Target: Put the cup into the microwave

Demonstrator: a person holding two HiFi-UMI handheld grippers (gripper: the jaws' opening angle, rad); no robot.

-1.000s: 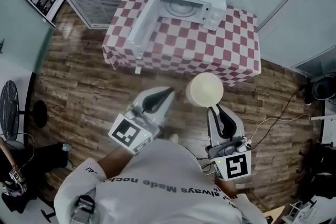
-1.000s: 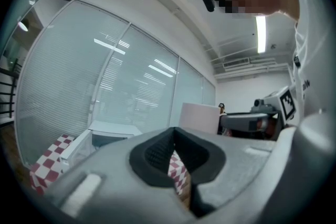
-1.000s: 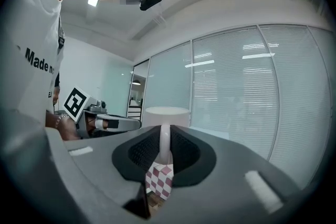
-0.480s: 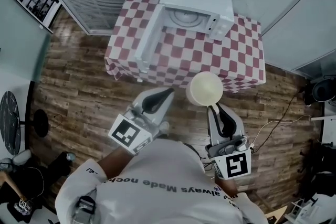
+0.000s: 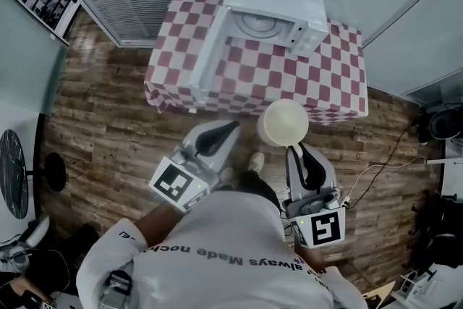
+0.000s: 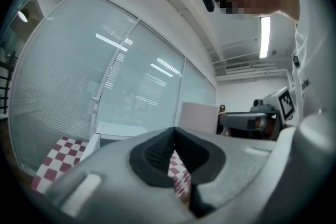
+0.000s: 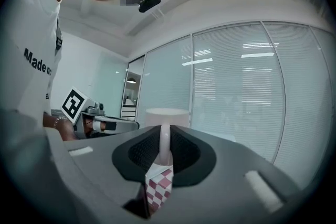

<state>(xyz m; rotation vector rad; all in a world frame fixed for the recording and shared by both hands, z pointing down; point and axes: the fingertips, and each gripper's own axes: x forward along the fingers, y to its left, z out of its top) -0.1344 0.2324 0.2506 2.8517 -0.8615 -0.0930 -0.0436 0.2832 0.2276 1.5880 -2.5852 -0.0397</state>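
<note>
While the person stands just short of the table's [image 5: 289, 87] near edge, the carrying step is in hand. The cup [image 5: 283, 123] hangs in the air about level with that near edge, well apart from the microwave [image 5: 273, 0]. The right gripper [image 5: 295, 148] is clenched on the cup's handle, a thin white strip pinched between its pads, with the cup upright beyond them. The left gripper [image 5: 233, 128] is held out beside it, jaws pressed together with nothing between them; only checked cloth shows past their tips.

The microwave stands at the table's far edge, toward the far right corner. Its door [image 5: 210, 47] is swung wide to the left, and the turntable [image 5: 257, 22] inside is open to view. So the opening is done, I reckon, and what remains is the placing. To my eye the next move calls for a long reach forward across the cloth. The cup must stay level, enter the mouth at the right height and come down on the turntable before the jaws let go.

The open door juts out over the table's left part, so the approach has to stay to its right. A cable [image 5: 376, 166] trails on the wooden floor [image 5: 108, 119] to the right, clear of the feet.
</note>
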